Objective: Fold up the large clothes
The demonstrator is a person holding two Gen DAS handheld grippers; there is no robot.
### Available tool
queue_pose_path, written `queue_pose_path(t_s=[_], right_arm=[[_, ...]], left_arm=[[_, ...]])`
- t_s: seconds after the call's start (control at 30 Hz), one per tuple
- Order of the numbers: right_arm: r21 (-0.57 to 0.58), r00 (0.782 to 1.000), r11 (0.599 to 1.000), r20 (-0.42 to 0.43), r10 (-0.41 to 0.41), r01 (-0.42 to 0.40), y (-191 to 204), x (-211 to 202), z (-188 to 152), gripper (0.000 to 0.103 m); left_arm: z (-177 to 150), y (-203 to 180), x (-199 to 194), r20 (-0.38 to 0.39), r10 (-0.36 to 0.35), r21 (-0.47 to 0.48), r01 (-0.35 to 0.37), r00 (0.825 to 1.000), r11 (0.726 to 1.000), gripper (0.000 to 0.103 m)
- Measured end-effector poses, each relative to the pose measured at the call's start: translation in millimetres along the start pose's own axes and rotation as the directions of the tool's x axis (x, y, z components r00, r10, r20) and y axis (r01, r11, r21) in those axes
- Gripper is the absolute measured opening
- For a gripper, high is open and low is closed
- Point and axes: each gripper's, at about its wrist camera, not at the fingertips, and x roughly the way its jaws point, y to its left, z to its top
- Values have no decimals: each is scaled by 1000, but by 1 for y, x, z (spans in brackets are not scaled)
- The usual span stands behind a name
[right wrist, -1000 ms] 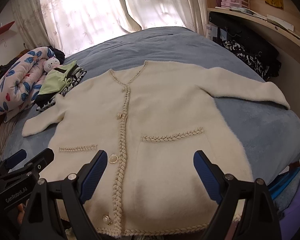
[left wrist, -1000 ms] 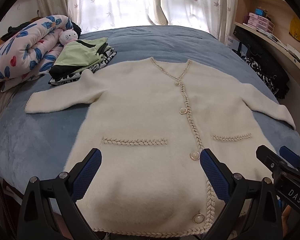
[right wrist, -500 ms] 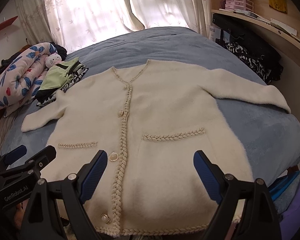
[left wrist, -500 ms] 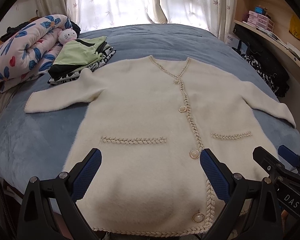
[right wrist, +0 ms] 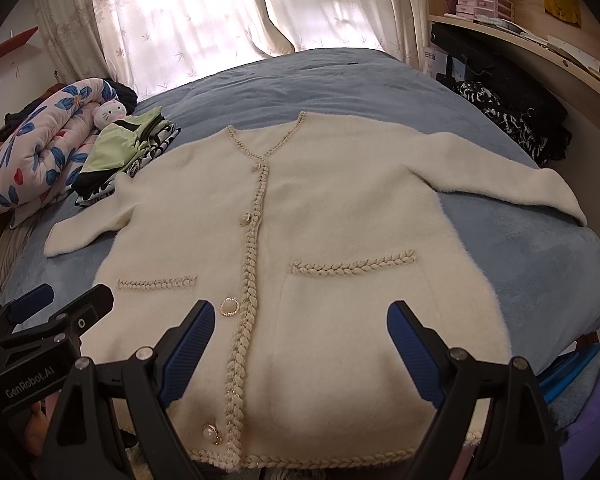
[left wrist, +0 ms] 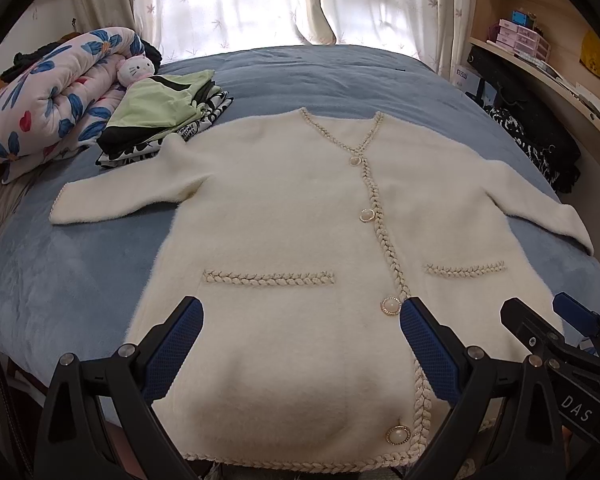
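Observation:
A cream fuzzy cardigan (left wrist: 284,216) with braided trim and pearl buttons lies flat, face up, on the blue bed (left wrist: 324,76), sleeves spread to both sides. It also shows in the right wrist view (right wrist: 340,216). My left gripper (left wrist: 300,332) is open and empty, hovering over the hem's left half. My right gripper (right wrist: 300,336) is open and empty, hovering over the hem's right half. Each gripper shows at the edge of the other's view: the right one (left wrist: 556,328), the left one (right wrist: 60,308).
A stack of folded clothes (left wrist: 160,120) and a rolled floral quilt (left wrist: 40,100) with a plush toy (left wrist: 134,68) lie at the bed's left. A shelf with boxes (left wrist: 520,36) and dark clothes (left wrist: 540,140) stand at the right. Curtains (left wrist: 260,0) hang behind.
Both grippers have drifted slightly, so the cardigan's view shifts a little. The cardigan itself has not moved and both grippers stay open.

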Motion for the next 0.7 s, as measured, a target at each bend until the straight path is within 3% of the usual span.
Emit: queue_pose_path(t_s=[0.5, 0.7], right_arm=[[-17, 1000, 1000, 6, -2, 2, 2, 2, 2, 89], [-70, 995, 995, 76, -66, 71, 2, -4, 20, 89]], left_arm=[[3, -1, 4, -1, 12, -2, -12, 1000, 1000, 98], [20, -1, 6, 3, 6, 7, -6, 1000, 1000, 98]])
